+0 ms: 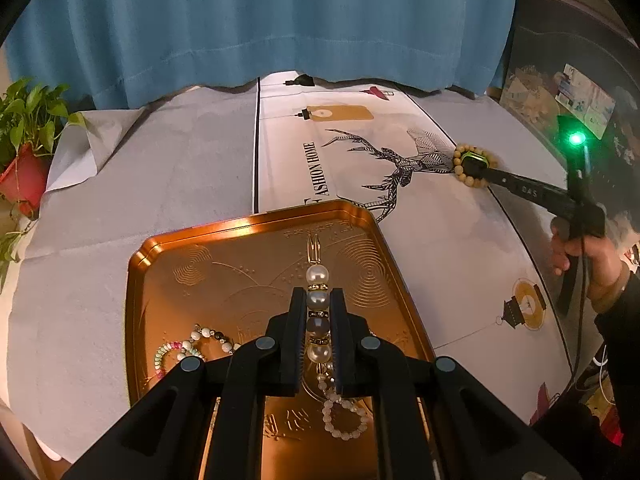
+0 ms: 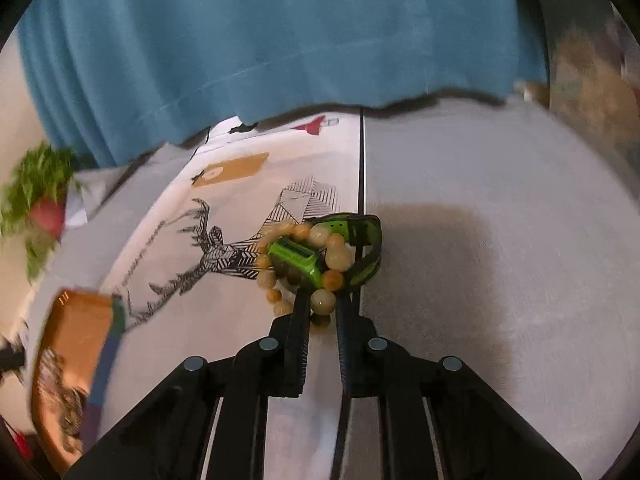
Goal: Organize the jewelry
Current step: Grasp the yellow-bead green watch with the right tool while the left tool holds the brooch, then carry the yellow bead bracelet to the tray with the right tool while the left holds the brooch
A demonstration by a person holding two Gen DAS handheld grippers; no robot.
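On cloth print "FASHION HOME"; left tongs grip pearl hairpin; right tongs pinch yellow bead bracelet.

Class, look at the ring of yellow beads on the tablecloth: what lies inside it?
A green watch lies inside the yellow bead bracelet, its strap looping out behind. The cloth beneath them is covered.

glossy copper-toned metal tray, matt cloth table cover, smooth shiny pearl hairpin.
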